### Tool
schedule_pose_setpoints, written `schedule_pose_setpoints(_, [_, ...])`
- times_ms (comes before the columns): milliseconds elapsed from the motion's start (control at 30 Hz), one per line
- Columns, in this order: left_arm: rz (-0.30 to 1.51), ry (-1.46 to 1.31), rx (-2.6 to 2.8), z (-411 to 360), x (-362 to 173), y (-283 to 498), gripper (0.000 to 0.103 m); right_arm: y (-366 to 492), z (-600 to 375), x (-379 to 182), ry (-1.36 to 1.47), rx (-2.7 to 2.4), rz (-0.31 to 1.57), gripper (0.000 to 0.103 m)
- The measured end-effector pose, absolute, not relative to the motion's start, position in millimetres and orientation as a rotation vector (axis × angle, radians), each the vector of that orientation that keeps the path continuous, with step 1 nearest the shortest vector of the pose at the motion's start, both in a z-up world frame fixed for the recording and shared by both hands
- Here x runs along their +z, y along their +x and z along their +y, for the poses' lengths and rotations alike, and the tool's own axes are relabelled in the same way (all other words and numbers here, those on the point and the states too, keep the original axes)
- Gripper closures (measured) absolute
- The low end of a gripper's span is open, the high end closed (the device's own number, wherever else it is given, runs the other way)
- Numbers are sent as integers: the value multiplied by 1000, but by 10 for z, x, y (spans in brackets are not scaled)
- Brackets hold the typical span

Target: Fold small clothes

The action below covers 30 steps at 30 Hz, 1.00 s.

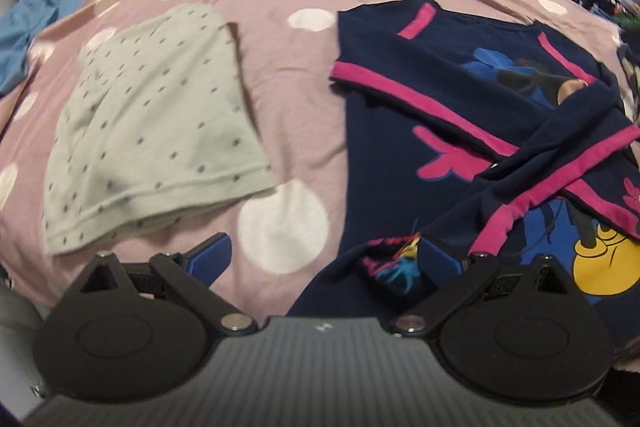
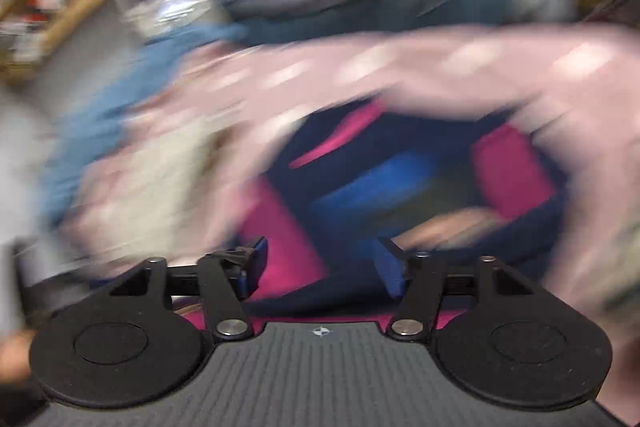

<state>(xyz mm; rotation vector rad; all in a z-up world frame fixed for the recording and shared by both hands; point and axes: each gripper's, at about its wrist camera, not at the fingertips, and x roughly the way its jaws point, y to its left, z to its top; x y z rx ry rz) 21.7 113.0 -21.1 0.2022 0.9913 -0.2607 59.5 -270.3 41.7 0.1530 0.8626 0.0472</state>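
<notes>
The right wrist view is smeared almost all over: the pink spotted cover (image 2: 440,67) runs as a streaked band across the middle, the navy shirt (image 2: 360,163) at centre is only patches of dark blue, magenta and brighter blue, and the shelves at upper left cannot be read.

In the left wrist view that shirt (image 1: 460,99) runs off the right edge, its printed figure cut short at lower right. The blue garment (image 1: 36,11) at upper left leaves by the left edge. Upper right clutter is too small to identify.
</notes>
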Motion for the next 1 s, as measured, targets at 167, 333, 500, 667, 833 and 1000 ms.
schedule_pose_setpoints(167, [937, 231, -307, 979, -180, 169, 0, 1272, -3243, 166, 50, -185, 1100, 20])
schedule_pose_setpoints(333, [948, 242, -316, 1009, -207, 153, 0, 1506, -3402, -332, 196, -221, 1284, 57])
schedule_pose_setpoints(500, [979, 224, -313, 1104, -272, 162, 0, 1581, -3332, -265, 174, -193, 1171, 103])
schedule_pose_setpoints(667, [978, 218, -308, 1119, -263, 190, 0, 1785, -3544, -51, 118, -272, 1053, 102])
schedule_pose_setpoints(833, [962, 204, -322, 1094, -187, 211, 0, 1747, -3560, -328, 250, -258, 1240, 32])
schedule_pose_setpoints(1000, [959, 229, -324, 1043, -135, 257, 0, 1722, -3466, -412, 230, -179, 1223, 96])
